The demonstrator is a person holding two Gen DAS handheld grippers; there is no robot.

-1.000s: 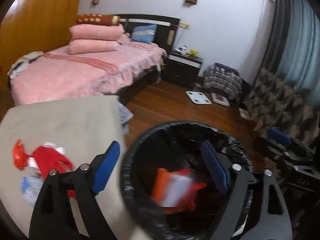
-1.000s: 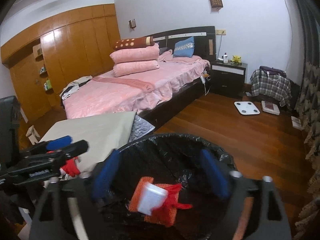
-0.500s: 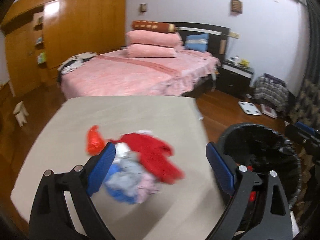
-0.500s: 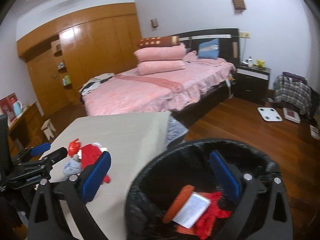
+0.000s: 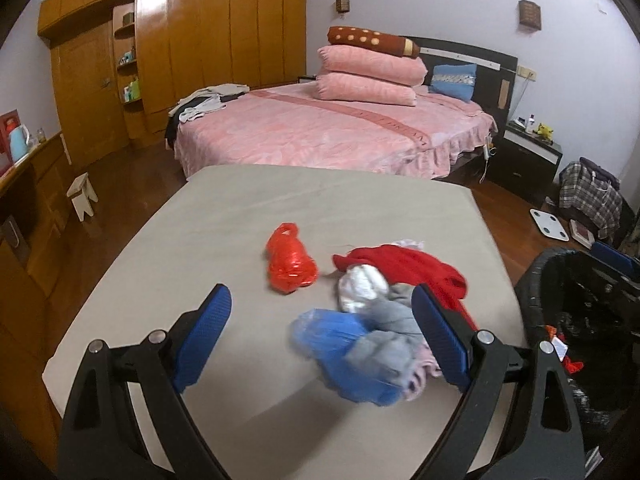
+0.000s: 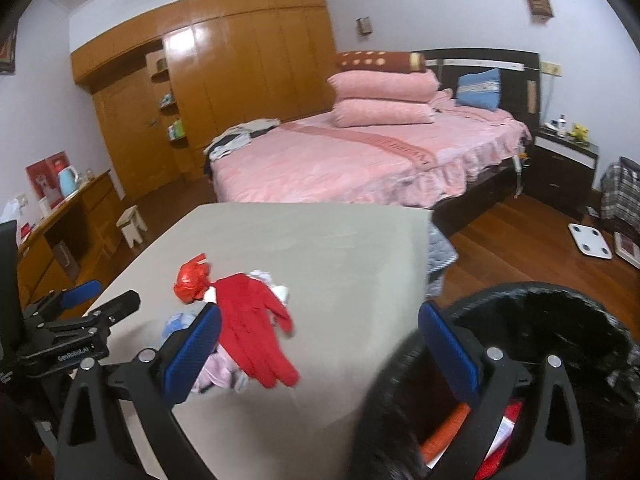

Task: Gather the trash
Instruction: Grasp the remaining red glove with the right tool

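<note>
A pile of trash lies on the beige table [image 5: 248,216]: a crumpled red plastic bag [image 5: 290,260], a red cloth [image 5: 416,266], a white wad [image 5: 362,286], a grey rag [image 5: 394,320] and a blue bag [image 5: 340,344]. My left gripper [image 5: 320,336] is open and empty, just above the near side of the pile. My right gripper [image 6: 320,352] is open and empty, between the pile [image 6: 244,320] and the black-lined trash bin [image 6: 560,328], which holds red and orange trash [image 6: 500,432]. The bin also shows in the left wrist view [image 5: 580,300].
A pink bed [image 5: 328,128] with stacked pillows stands behind the table. A wooden wardrobe [image 5: 200,48] lines the left wall. A small stool [image 5: 82,196], a nightstand [image 5: 528,156], a white scale [image 5: 550,222] and a plaid bag [image 5: 592,192] sit on the wood floor.
Both grippers swung left, away from over the bin toward the table. The left one now faces the trash pile; the trash seen falling earlier lies in the bin.
</note>
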